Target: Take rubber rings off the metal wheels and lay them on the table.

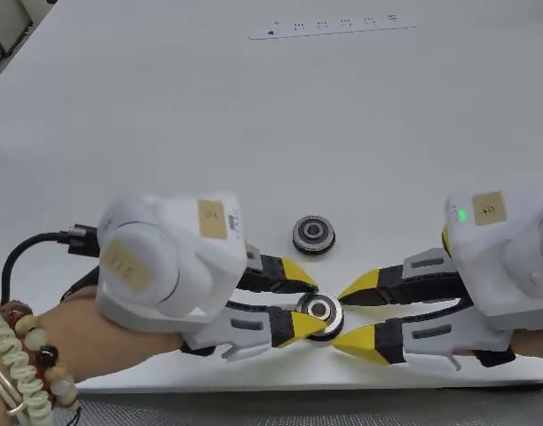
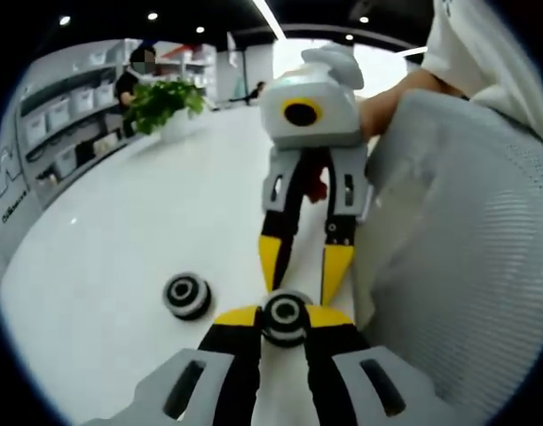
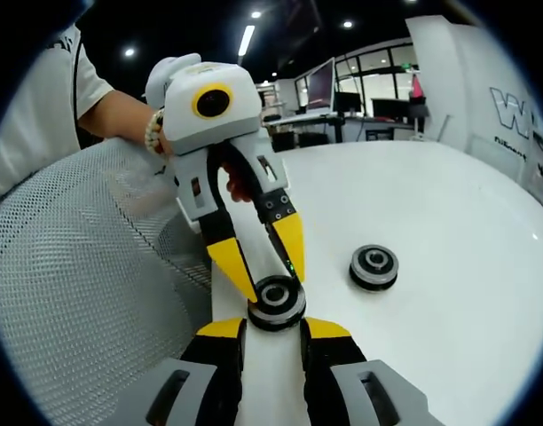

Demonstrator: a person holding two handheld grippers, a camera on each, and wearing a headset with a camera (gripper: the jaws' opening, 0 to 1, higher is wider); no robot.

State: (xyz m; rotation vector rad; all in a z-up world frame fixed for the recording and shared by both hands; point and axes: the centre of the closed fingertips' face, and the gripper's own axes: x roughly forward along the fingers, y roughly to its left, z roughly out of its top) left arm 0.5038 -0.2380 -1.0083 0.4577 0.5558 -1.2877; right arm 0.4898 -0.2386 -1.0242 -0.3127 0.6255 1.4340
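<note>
The left gripper and right gripper each had a white moulded housing, black jaw arms with grey link plates, and yellow wedge tips. Each housing bore a tan square label. A black cable joined the left gripper's rear. Bead bracelets in red-brown and cream sat behind it. The housing opposite showed a green lamp.

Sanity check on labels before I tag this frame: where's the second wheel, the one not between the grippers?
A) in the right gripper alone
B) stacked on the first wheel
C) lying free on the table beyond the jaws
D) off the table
C: the second wheel lies alone on the table, apart from both grippers, while the left gripper and right gripper meet around the other wheel.
</note>
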